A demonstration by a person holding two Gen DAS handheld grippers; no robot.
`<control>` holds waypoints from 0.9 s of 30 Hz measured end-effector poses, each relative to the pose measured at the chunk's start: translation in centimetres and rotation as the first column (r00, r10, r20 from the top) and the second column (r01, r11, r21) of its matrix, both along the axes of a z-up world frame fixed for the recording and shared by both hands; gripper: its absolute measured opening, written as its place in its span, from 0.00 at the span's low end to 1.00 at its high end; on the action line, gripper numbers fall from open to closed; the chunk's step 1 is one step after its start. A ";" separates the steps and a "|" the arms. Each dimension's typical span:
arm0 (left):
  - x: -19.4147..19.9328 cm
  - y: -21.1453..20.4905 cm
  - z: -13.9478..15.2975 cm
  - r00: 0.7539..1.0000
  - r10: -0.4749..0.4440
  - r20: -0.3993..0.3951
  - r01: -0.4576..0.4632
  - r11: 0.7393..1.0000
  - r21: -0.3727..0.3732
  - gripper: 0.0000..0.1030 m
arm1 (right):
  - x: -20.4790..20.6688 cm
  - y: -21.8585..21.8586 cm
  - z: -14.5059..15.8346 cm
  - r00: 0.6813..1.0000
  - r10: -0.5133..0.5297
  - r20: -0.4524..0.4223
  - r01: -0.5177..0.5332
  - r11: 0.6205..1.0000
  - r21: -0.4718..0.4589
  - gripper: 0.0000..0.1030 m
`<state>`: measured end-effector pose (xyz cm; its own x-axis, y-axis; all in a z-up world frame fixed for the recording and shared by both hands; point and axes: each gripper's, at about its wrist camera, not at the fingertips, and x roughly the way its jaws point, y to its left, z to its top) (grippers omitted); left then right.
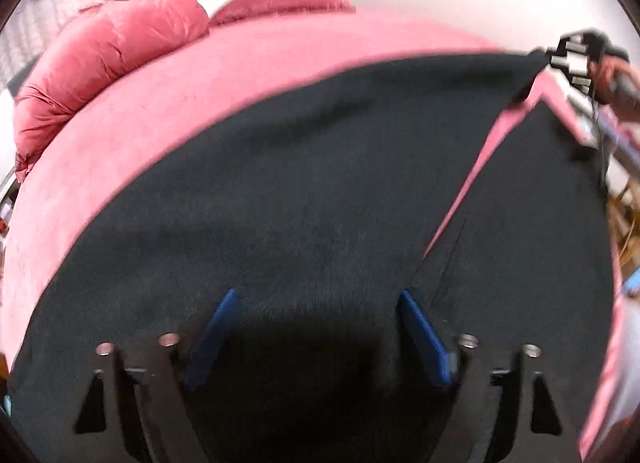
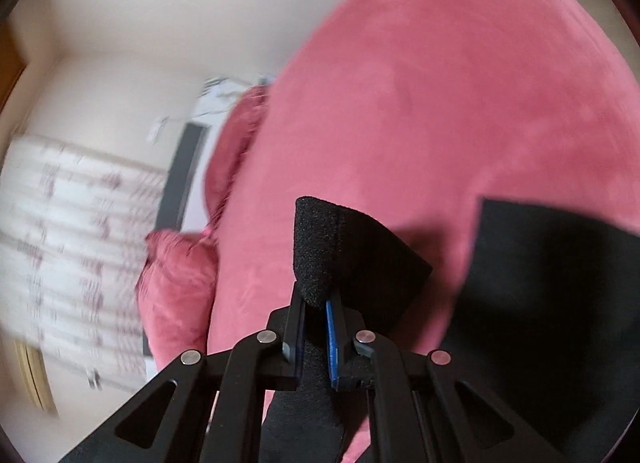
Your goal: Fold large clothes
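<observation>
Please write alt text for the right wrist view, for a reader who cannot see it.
The right gripper is shut on a corner of the dark garment, held up over the pink bed cover. More of the garment lies at right; a pink pillow and pale wall are at left.

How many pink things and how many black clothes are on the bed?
Pink things: 3, the bedspread, a pillow and another pillow.
Black clothes: 1, the black garment, held by the right gripper.
Total: 4
</observation>
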<state>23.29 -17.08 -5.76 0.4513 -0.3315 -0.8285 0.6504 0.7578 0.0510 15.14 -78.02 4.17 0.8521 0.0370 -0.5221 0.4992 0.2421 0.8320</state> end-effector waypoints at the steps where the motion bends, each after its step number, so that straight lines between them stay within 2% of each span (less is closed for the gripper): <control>1: -0.3 0.1 0.0 1.000 -0.003 0.016 0.003 1.000 -0.018 0.70 | -0.5 0.0 -1.2 1.000 -0.015 -0.019 0.015 1.000 0.018 0.08; 4: -1.2 0.7 -0.3 0.998 0.000 0.058 0.003 0.999 -0.053 0.67 | -0.4 -0.4 -3.5 0.994 -0.050 -0.099 0.056 0.996 0.064 0.08; 7: -2.3 1.6 -0.9 0.994 0.018 0.108 -0.005 0.994 -0.112 0.72 | 1.5 -0.7 -2.1 0.991 -0.054 -0.125 0.061 0.997 0.054 0.08; 9: -2.9 1.8 -1.2 0.992 0.027 0.123 -0.011 0.991 -0.130 0.73 | 5.2 -0.1 1.6 0.996 -0.008 -0.091 0.009 1.000 0.010 0.08; 12: -3.3 2.1 -1.4 0.992 0.034 0.122 -0.018 0.991 -0.129 0.79 | 9.7 2.4 8.6 0.992 0.128 -0.008 -0.128 0.986 -0.108 0.07; 14: -3.5 2.8 -1.4 0.994 0.039 0.106 -0.024 0.990 -0.142 0.82 | 11.7 5.0 14.0 0.970 0.234 0.072 -0.212 0.951 -0.225 0.07; 15: -3.4 3.2 -1.3 0.994 0.040 0.103 -0.025 0.989 -0.145 0.82 | 12.1 6.5 16.7 0.949 0.289 0.129 -0.242 0.925 -0.294 0.07; 17: -3.1 3.2 -1.1 0.994 0.041 0.105 -0.025 0.989 -0.145 0.82 | 11.3 8.2 20.1 0.925 0.338 0.175 -0.240 0.875 -0.420 0.07; 18: -3.1 3.1 -0.9 0.993 0.041 0.106 -0.026 0.989 -0.142 0.83 | 10.6 8.5 20.7 0.922 0.345 0.176 -0.231 0.855 -0.465 0.07; 20: -3.0 3.0 -1.0 0.993 0.042 0.108 -0.027 0.990 -0.138 0.84 | 9.4 7.2 19.0 0.944 0.307 0.125 -0.215 0.855 -0.472 0.07; 21: -3.0 3.2 -1.0 0.993 0.042 0.108 -0.027 0.990 -0.139 0.84 | 8.8 5.6 16.8 0.962 0.262 0.073 -0.208 0.880 -0.428 0.07; 23: -3.0 3.1 -1.0 0.993 0.043 0.106 -0.028 0.990 -0.138 0.84 | 7.2 2.2 11.5 0.985 0.173 -0.027 -0.172 0.927 -0.333 0.07; 24: -2.8 2.8 -1.1 0.994 0.042 0.105 -0.027 0.990 -0.138 0.84 | 5.6 0.1 7.6 0.989 0.104 -0.102 -0.129 0.952 -0.277 0.07; 26: -4.1 3.2 -1.0 0.994 0.041 0.100 -0.026 0.990 -0.141 0.84 | 3.6 -2.1 1.9 0.982 0.062 -0.176 -0.090 0.984 -0.153 0.07; 27: -4.2 3.4 -1.2 0.994 0.040 0.098 -0.026 0.989 -0.143 0.84 | 2.4 -2.9 -1.2 0.976 0.047 -0.213 -0.067 0.994 -0.087 0.11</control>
<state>19.10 -13.71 -6.95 0.5428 -0.4253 -0.7242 0.6218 0.7831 0.0061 17.49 -80.94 2.99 0.7207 0.0248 -0.6928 0.6439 0.3465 0.6822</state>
